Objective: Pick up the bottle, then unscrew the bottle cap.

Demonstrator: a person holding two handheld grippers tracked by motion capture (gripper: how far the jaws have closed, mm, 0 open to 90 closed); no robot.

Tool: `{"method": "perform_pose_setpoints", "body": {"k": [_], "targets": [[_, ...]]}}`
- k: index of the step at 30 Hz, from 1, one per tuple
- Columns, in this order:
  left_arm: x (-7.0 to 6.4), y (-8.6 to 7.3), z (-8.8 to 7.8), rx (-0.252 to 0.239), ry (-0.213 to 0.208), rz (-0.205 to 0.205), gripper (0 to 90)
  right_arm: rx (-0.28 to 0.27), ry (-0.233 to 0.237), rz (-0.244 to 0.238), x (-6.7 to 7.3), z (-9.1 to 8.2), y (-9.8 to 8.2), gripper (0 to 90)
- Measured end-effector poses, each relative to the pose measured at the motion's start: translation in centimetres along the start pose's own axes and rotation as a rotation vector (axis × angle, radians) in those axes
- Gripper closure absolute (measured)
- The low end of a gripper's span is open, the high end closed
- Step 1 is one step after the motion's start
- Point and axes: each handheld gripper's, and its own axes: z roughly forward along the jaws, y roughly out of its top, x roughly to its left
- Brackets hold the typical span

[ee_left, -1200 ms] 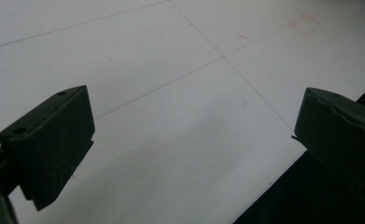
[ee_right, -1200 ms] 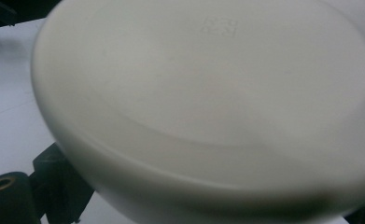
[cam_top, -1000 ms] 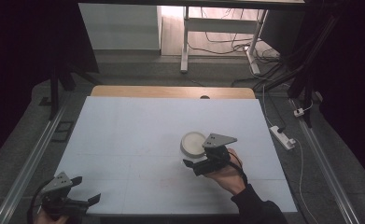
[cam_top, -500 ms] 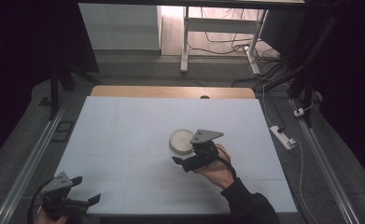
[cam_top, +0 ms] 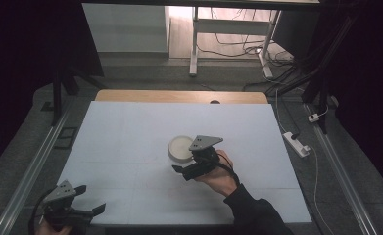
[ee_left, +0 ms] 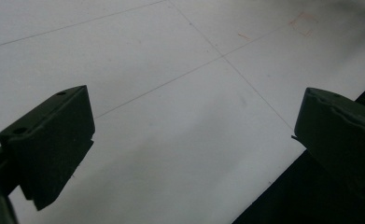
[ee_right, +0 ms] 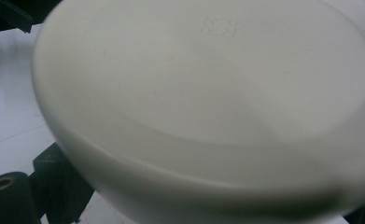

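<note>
High view: right gripper [cam_top: 189, 166] fingers clamped on white bowl [cam_top: 181, 148] mid-surface [cam_top: 130, 132]; left gripper [cam_top: 83, 201] fingers spread, at near-left edge.

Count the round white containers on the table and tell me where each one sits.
1. The round white lidded container sits near the middle of the white table, held at the right gripper; the right gripper view shows its lid close up.
</note>
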Motion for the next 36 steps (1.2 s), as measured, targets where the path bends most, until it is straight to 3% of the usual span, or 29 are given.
{"method": "perform_pose_setpoints", "body": {"k": [7, 14, 18, 24, 30, 36], "targets": [[-0.1, 0.1, 0.1, 0.006, 0.005, 0.008, 0.0, -0.001, 0.003, 0.000, 0.1, -0.1, 0.0, 7.0], [0.0, 0.2, -0.1, -0.025, -0.011, -0.002, 0.0, -0.001, 0.014, -0.001, 0.1, -0.1, -0.1, 7.0], [0.1, 0.7, 0.4, -0.037, -0.093, 0.032, 0.0, -0.002, 0.017, -0.003, 0.2, 0.0, -0.1, 7.0], [-0.5, 1.8, 1.2, -0.062, -0.100, 0.102, 0.0, -0.001, 0.027, -0.002, 0.2, -0.1, -0.1, 7.0], [-1.1, 2.9, 2.1, -0.070, -0.150, 0.148, 0.0, -0.004, 0.035, -0.003, 0.4, -0.2, -0.1, 7.0], [-1.4, 4.0, 2.8, -0.095, -0.178, 0.166, 0.0, -0.005, 0.039, -0.005, 0.4, -0.2, -0.1, 7.0]]}}
